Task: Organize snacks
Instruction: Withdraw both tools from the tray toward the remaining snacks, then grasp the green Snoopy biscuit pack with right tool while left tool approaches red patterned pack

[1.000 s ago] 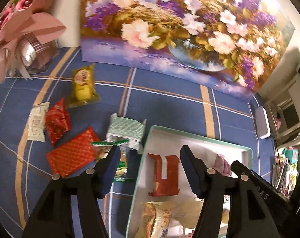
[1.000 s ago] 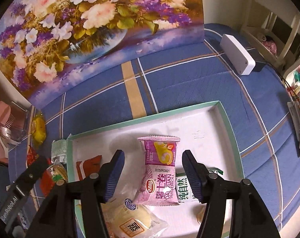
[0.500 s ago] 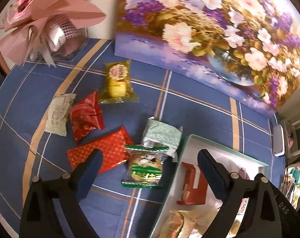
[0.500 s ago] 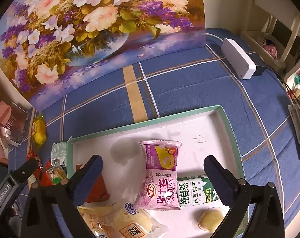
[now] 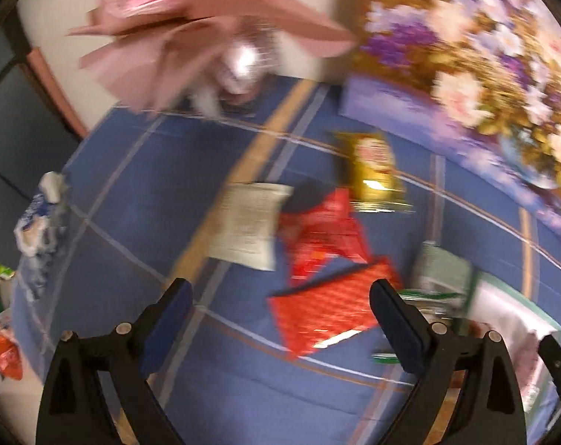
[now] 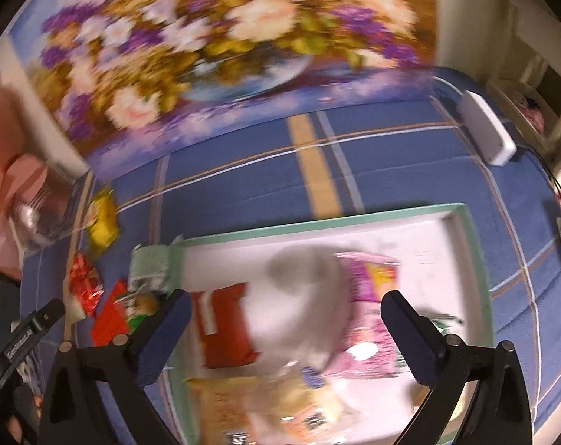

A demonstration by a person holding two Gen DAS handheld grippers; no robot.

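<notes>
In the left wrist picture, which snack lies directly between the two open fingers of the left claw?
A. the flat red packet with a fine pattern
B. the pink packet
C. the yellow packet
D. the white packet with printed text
A: the flat red patterned packet lies on the blue cloth right between the fingers of the open left claw, while the yellow packet and the white packet lie farther away.

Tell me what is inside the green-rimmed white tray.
The green-rimmed white tray holds a red-orange packet, a pink wrapped snack and an orange-yellow bag. Blur and the right gripper hide the front part.
</notes>
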